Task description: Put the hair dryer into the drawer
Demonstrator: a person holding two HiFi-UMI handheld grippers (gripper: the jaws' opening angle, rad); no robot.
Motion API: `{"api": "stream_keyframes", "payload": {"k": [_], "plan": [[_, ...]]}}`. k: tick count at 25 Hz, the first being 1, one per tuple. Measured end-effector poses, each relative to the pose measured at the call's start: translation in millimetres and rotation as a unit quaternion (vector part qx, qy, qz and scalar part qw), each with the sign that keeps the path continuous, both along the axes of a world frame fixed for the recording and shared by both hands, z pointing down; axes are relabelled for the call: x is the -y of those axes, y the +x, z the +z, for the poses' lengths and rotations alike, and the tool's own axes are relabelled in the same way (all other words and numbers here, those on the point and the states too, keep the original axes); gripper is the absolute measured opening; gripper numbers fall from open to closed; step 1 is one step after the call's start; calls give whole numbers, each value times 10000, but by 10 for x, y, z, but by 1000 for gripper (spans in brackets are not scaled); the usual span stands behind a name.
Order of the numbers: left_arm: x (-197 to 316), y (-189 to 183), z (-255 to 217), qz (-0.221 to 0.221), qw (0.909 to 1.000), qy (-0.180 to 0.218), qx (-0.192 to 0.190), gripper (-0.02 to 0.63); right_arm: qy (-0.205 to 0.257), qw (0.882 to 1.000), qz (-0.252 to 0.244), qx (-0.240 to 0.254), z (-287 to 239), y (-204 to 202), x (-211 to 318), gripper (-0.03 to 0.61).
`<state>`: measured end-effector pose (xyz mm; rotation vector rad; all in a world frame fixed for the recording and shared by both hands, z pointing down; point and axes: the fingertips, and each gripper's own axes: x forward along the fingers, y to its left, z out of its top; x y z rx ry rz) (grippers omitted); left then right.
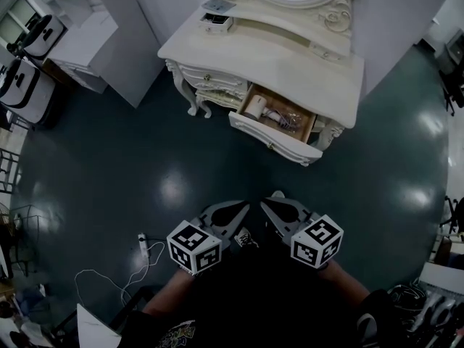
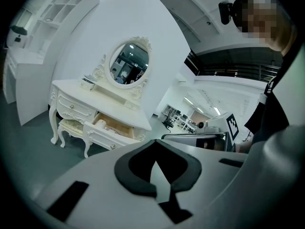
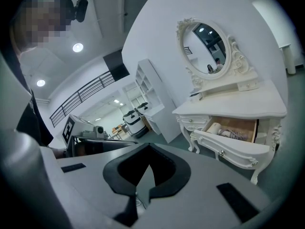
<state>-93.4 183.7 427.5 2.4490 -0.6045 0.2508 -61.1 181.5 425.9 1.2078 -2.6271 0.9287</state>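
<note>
Left gripper (image 1: pixel 235 212) has its jaws together with nothing between them, as the left gripper view shows (image 2: pixel 157 168); right gripper (image 1: pixel 279 207) is likewise closed and empty (image 3: pixel 145 171); the two sit side by side, tips nearly meeting, low in the head view just ahead of the person's body, both over bare floor (image 1: pixel 109 158); a power strip (image 1: pixel 143 245) with a white cable lies at 9 o'clock of the left gripper. At 12 o'clock, well apart from both, stands the table (image 1: pixel 290 64); its drawer (image 1: pixel 272 140) is pulled open towards the grippers. The dryer (image 1: pixel 255 107) lies inside the drawer at its 9 o'clock end, cord trailing towards 3 o'clock; the right gripper view shows it there too (image 3: pixel 224 130).
</note>
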Motion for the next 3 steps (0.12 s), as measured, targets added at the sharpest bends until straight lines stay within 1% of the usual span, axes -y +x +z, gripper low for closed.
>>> {"api": "stream_keyframes", "payload": {"k": [3], "plan": [[12,27,13,4,10000,-18,-2,3,-15,10000,16,0,2,29,15,29]]}}
